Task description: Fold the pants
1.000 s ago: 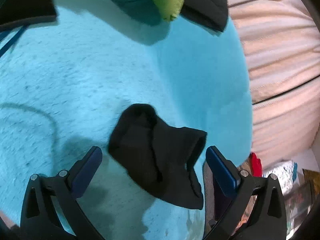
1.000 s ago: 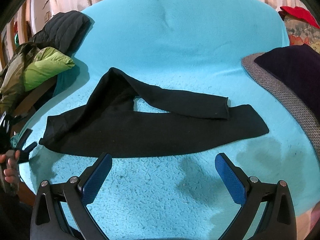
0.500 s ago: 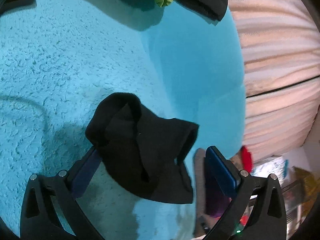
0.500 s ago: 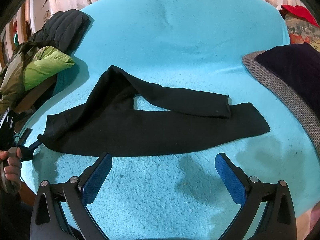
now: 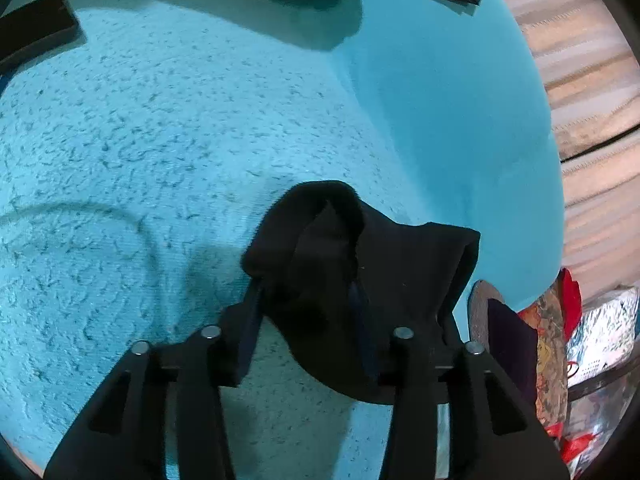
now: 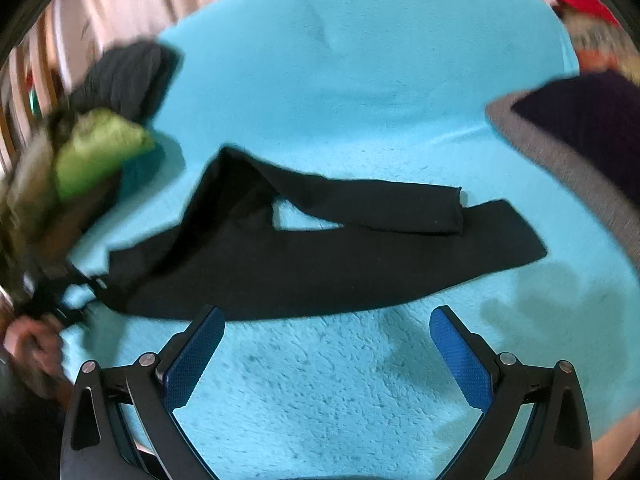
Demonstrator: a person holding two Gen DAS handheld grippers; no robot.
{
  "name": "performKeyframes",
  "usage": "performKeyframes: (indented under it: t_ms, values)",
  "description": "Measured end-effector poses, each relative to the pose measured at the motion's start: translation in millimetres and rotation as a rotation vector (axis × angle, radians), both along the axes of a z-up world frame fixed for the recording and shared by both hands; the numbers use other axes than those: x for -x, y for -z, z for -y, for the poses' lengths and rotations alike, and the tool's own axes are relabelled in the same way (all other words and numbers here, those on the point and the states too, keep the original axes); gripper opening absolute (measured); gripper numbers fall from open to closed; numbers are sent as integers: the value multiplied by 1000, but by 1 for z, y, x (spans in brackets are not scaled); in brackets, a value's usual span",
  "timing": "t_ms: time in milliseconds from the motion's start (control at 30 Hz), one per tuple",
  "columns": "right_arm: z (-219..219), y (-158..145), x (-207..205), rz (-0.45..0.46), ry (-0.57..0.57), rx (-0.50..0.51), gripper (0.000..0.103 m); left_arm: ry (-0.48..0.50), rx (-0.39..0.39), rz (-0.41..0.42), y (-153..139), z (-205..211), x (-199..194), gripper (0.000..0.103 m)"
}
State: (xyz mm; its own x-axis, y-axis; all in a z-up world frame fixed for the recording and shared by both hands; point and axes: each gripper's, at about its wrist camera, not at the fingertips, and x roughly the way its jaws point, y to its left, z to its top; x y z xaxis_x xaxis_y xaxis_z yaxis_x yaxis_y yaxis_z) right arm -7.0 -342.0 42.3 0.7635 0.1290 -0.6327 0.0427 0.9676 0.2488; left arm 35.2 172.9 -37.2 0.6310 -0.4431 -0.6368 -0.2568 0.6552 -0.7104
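Note:
Black pants (image 6: 320, 256) lie spread across a turquoise blanket (image 6: 360, 100), legs pointing right, one leg crossed over the other. In the left wrist view my left gripper (image 5: 308, 312) is shut on the bunched waist end of the pants (image 5: 360, 256). It also shows at the left of the right wrist view (image 6: 86, 286), gripping that end. My right gripper (image 6: 326, 336) is open and empty, hovering just in front of the pants' near edge.
A green and dark jacket pile (image 6: 92, 152) lies at the left of the blanket. A grey cushion with a dark purple cloth (image 6: 580, 128) sits at the right. Curtains (image 5: 592, 92) hang behind. Red and foil clutter (image 5: 600, 320) lies beyond the blanket's edge.
My left gripper has closed on the waist end of the pants and lifted it slightly. My right gripper has shifted left, blurring its view.

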Motion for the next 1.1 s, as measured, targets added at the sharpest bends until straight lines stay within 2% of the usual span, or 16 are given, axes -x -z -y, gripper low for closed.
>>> performKeyframes:
  t_ms: [67, 100, 133, 167, 233, 333, 467, 533, 633, 667, 700, 767, 800, 867, 967, 1100]
  values:
    - [44, -11, -3, 27, 65, -52, 102, 7, -21, 5, -4, 6, -3, 45]
    - [69, -14, -6, 28, 94, -94, 102, 10, -39, 5, -6, 9, -4, 39]
    - [94, -16, -10, 29, 120, -149, 103, 14, -51, 3, -5, 11, -3, 29]
    - [110, -15, -13, 26, 136, -186, 103, 24, -59, -9, -3, 14, -6, 12]
    - [166, -3, -27, -22, 169, -372, 103, 26, -72, -27, 1, 18, -8, 9]
    - [212, 31, -41, -114, 202, -607, 101, 35, -134, -10, -7, 28, -10, 8]
    - [230, 79, -52, -220, 232, -733, 86, 51, -219, -10, -11, 43, -12, 10]
    - [227, 92, -62, -247, 197, -728, 73, 48, -216, -12, -10, 47, -13, 16]
    - [221, 91, -76, -235, 163, -705, 65, 46, -213, 1, -10, 57, -17, 20]
    - [219, 94, -80, -236, 159, -706, 64, 47, -216, 4, -9, 60, -18, 19]
    - [215, 96, -84, -235, 163, -688, 57, 42, -224, 7, -9, 62, -18, 7]
    - [214, 100, -87, -237, 195, -663, 33, 23, -243, 25, -11, 66, -15, 6]
    - [217, 102, -86, -245, 227, -651, 7, 8, -260, 31, -13, 65, -11, 5]
    - [219, 108, -79, -224, 244, -667, 3, -17, -299, 42, -17, 63, -1, 5]
    - [205, 97, -67, -245, 220, -584, 3, -52, -286, 58, -21, 50, 16, 5]
    - [189, 85, -39, -306, 152, -565, 3, -106, -190, 35, -17, 14, 45, 5]
